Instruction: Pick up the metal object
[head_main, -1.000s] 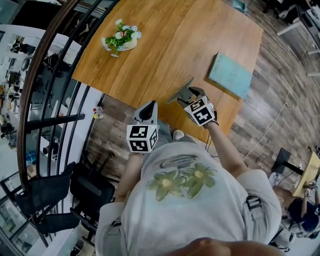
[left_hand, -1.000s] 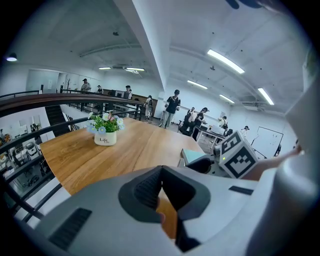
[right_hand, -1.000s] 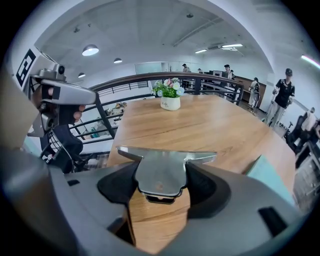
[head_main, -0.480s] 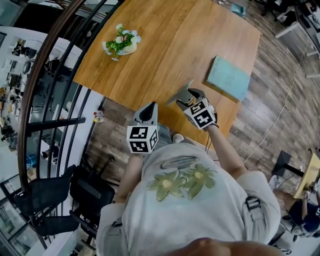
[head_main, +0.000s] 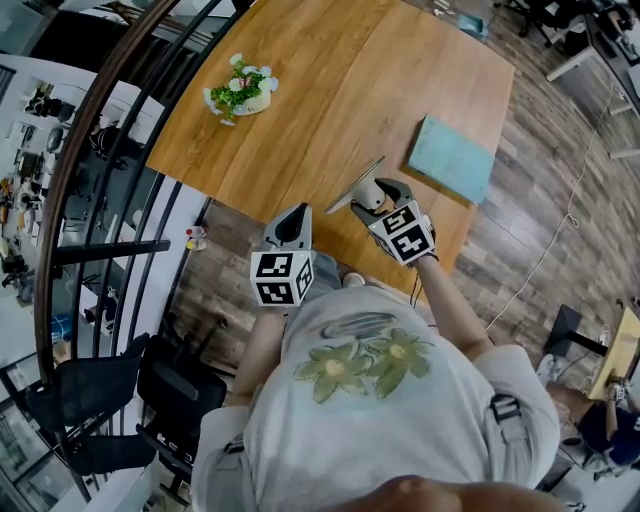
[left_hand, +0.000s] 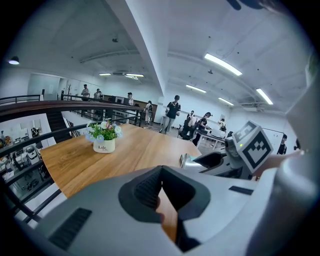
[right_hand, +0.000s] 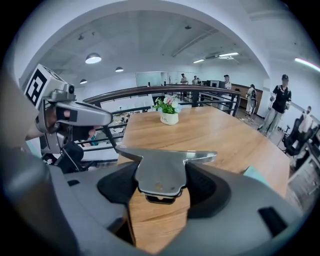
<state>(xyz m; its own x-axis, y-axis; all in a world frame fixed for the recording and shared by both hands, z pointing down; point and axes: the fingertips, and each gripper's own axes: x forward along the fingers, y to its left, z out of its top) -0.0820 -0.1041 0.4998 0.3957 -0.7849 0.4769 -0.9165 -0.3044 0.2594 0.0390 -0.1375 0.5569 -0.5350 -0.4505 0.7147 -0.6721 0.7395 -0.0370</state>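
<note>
Right claw (head_main: 375, 197) is clamped on the metal object (right_hand: 160, 172), gripping its narrow stem so the wide flat end projects ahead of the jaws. The object sits tilted over the near edge of the desk (head_main: 330, 90) and looks clear of the wood, so the pick-up is judged essentially done. Left claw (left_hand: 161, 172) has its jaws together with nothing between them, and hangs beside the right, probably just kept out of the way.

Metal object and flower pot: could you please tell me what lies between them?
Only bare wooden table lies between the metal object and the flower pot; the head view shows it.
</note>
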